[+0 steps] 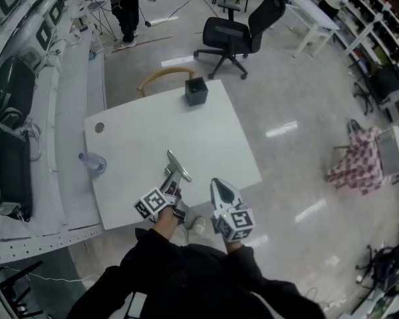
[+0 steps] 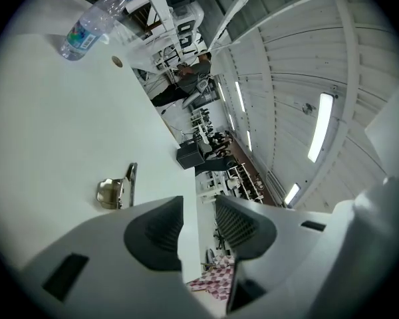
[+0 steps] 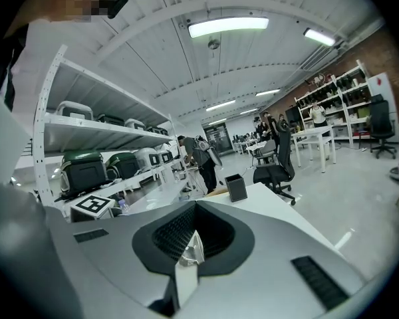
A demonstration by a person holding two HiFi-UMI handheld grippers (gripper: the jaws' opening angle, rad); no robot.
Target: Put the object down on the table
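Metal tool (image 1: 179,165) lies flat on the white desk (image 1: 206,138), lower centre of the head view, near the desk's front edge. No tongs touch it. In the left gripper view it sits at lower left (image 2: 117,191), a rounded shiny cup with a flat handle, resting on the desk (image 2: 46,125) just ahead of the jaws and to their left.

Left tongs (image 1: 172,185) (image 2: 198,208): jaws parted by a narrow gap, nothing between them; desk edge and floor show through the gap.

Right tongs (image 1: 217,184) (image 3: 189,236): jaws pressed together, tips over the front edge of the desk. A small bright sliver shows in the seam; what it is I cannot tell.

Bottle (image 1: 92,163) (image 2: 86,28) lies on its side at the desk's left edge. Black box (image 1: 195,92) (image 2: 188,155) (image 3: 236,187) stands at the far edge, well apart from the tool. Office chair (image 1: 239,35) on the floor beyond, top centre.
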